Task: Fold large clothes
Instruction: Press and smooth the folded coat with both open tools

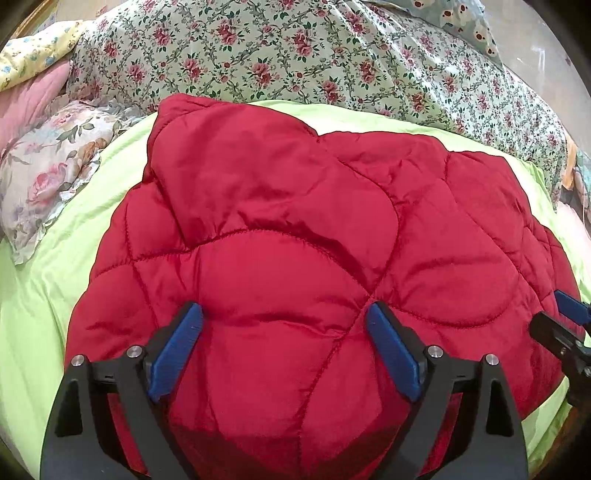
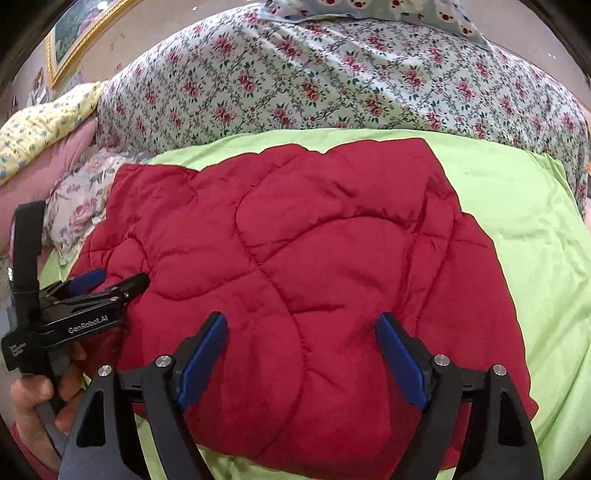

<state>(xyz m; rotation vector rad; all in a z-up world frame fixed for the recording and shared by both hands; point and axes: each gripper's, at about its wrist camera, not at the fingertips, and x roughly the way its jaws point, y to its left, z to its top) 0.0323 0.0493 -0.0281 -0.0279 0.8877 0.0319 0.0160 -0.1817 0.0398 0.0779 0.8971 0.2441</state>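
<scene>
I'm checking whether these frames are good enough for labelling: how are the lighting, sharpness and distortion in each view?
Left wrist view: even soft light, mild sheen on the red quilted jacket, sharp centre, fisheye bending at the dark corners; left tongs open. Right wrist view: same soft light, jacket crisp, green sheet curved by the lens, framed picture smeared at the rim; right tongs open.
</scene>
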